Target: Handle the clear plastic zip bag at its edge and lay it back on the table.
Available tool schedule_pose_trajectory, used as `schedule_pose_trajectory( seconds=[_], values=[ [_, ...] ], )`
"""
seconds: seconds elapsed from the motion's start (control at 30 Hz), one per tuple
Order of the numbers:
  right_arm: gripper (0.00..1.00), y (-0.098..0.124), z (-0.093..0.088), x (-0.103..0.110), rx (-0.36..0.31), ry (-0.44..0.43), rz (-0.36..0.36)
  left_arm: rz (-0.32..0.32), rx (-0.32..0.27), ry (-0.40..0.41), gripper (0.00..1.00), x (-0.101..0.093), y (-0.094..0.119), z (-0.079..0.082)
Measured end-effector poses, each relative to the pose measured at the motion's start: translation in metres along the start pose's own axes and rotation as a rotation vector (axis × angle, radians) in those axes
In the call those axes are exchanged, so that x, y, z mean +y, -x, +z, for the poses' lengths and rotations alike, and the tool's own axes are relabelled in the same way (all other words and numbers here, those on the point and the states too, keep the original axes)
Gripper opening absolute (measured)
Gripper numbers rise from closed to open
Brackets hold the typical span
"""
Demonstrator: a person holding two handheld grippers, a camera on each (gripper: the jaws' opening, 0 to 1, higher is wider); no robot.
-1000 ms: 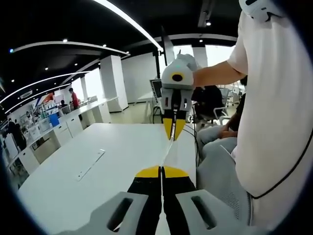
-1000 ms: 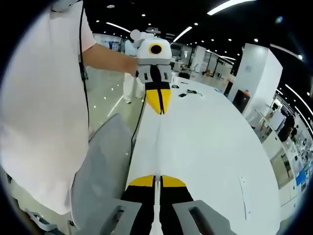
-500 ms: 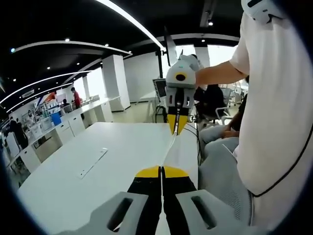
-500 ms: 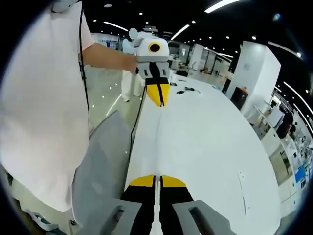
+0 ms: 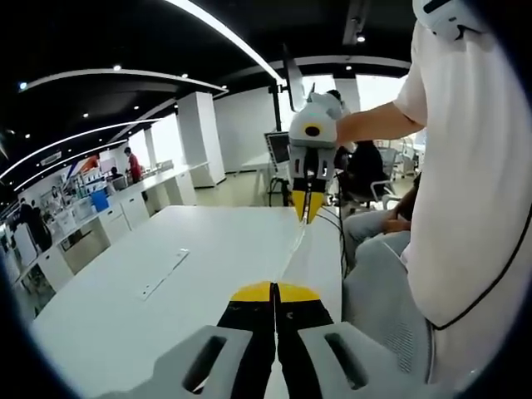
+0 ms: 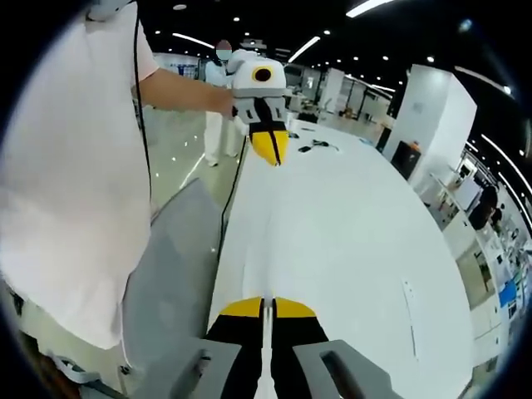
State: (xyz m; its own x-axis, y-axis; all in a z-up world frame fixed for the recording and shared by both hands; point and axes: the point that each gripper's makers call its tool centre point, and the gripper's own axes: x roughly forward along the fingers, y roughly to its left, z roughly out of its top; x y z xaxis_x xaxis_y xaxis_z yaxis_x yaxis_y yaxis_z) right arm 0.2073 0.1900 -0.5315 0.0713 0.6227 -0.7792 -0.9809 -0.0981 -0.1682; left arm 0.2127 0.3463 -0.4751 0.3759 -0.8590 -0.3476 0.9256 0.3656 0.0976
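Bag (image 5: pixel 293 249) stretched between grippers | left gripper (image 5: pixel 275 290) fingers clamped on edge | right gripper (image 6: pixel 267 304) likewise

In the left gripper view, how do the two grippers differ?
The left gripper points up from the view's bottom; the right gripper points down toward it. The left gripper looks large, the right gripper small. Both have yellow-tipped fingers shut on the clear zip bag.

Bright, even light from ceiling strip lights (image 5: pixel 218 33); the white table (image 6: pixel 349 224) is nearly washed out. Fisheye bending increases toward edges. Focus is sharp, shadows faint.
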Motion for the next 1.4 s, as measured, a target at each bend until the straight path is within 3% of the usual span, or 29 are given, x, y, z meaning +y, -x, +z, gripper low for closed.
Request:
schedule_pose_trajectory(
  seconds=[0.07,0.13,0.2,0.57,0.73,1.4],
  values=[
    [0.0,0.006,0.0,0.002,-0.061,-0.07,0.003,0.028,-0.015,0.019,0.0,0.011,0.012,0.0],
    [0.0,0.008,-0.001,0.001,-0.063,-0.042,-0.014,0.042,-0.019,0.022,0.0,0.014,0.018,0.0],
    [0.0,0.011,0.001,-0.001,-0.066,-0.075,-0.01,0.049,-0.019,0.02,0.0,0.016,0.02,0.001],
    [0.0,0.019,0.009,-0.005,-0.077,-0.051,-0.028,-0.005,-0.052,-0.002,0.0,-0.004,-0.01,0.007],
    [0.0,0.023,0.013,-0.004,-0.084,-0.042,-0.031,-0.043,-0.056,0.023,0.15,-0.014,-0.022,0.008],
    [0.0,0.023,0.025,-0.003,-0.108,-0.025,-0.02,-0.076,-0.065,0.014,0.03,-0.018,-0.026,0.014]
  ],
)
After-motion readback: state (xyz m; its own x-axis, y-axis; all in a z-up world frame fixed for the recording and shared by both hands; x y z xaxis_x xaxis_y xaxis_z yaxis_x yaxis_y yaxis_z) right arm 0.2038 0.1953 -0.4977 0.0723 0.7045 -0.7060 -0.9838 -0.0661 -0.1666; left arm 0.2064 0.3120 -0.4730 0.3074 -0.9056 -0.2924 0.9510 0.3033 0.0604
